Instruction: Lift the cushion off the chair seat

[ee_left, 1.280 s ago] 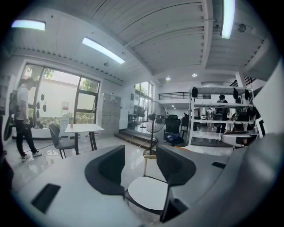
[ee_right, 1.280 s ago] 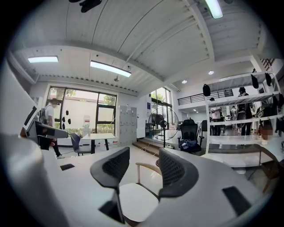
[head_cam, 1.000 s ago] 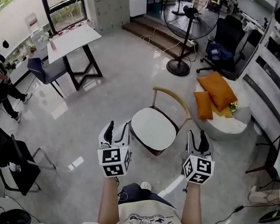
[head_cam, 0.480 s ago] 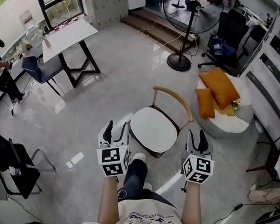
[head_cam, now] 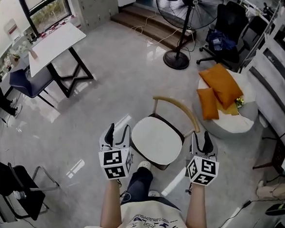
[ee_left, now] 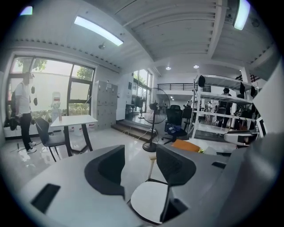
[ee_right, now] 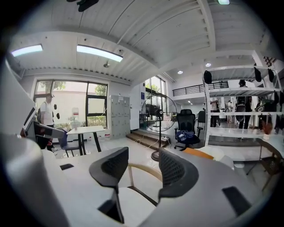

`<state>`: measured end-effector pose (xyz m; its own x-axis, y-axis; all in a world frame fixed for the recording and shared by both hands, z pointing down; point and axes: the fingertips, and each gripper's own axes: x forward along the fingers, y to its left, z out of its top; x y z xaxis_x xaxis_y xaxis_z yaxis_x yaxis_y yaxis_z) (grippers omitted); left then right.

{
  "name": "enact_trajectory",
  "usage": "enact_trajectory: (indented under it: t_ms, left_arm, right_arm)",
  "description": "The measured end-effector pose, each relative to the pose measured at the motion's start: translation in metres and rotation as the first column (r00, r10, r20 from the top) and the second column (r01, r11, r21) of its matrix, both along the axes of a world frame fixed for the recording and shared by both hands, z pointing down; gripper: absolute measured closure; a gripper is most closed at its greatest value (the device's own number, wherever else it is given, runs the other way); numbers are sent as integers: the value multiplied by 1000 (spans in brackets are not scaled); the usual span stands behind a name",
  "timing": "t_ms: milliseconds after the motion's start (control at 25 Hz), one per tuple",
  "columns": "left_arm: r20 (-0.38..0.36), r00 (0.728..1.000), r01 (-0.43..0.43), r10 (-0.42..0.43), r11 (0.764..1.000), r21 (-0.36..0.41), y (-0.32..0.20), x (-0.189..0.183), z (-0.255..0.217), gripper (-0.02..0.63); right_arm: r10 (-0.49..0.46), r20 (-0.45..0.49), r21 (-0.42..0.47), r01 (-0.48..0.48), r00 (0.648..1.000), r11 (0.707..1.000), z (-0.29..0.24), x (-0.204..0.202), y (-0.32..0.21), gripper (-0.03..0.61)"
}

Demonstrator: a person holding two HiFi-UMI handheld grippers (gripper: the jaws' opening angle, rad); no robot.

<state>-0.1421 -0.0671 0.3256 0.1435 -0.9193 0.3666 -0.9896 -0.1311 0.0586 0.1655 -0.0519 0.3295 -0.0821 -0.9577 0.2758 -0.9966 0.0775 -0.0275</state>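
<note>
A round white cushion (head_cam: 156, 140) lies on the seat of a chair with a curved wooden backrest (head_cam: 179, 108). My left gripper (head_cam: 118, 129) hovers just left of the seat, open and empty. My right gripper (head_cam: 202, 136) hovers just right of the seat; its jaws have just been opening and nothing is between them. Neither touches the cushion. In the left gripper view the cushion (ee_left: 148, 201) shows low between the open jaws of the left gripper (ee_left: 140, 166). In the right gripper view the backrest (ee_right: 142, 169) and the cushion (ee_right: 133, 204) show behind the right gripper (ee_right: 143, 170).
Two orange pillows (head_cam: 221, 90) rest on a round white pouf at the right. A standing fan (head_cam: 180, 21) and a black office chair (head_cam: 231, 24) stand beyond. A white table (head_cam: 52, 44) and a blue chair (head_cam: 25, 81) are far left. My foot (head_cam: 143, 167) is by the seat's front.
I stepped forward: both grippers came closer to the chair and now flank its seat. A leg and a shoe have come into view below the seat.
</note>
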Motion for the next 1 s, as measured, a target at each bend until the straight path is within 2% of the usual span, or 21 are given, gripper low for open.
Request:
enact_trajectory:
  t_ms: [280, 480, 720, 1000]
  left_arm:
    - [-18, 998, -66, 65, 995, -71, -80, -8, 34, 396]
    - [-24, 995, -96, 94, 988, -119, -121, -15, 68, 396]
    - [-29, 992, -124, 120, 973, -197, -149, -14, 118, 396]
    - [-14, 989, -142, 144, 948, -285, -164, 4, 184, 396]
  right_arm:
    - [53, 15, -64, -52, 998, 997, 32, -15, -63, 348]
    - [78, -8, -128, -78, 997, 989, 70, -22, -90, 347]
    - [102, -15, -215, -103, 995, 971, 122, -19, -105, 347]
    - [96, -34, -316, -102, 995, 943, 191, -1, -116, 347]
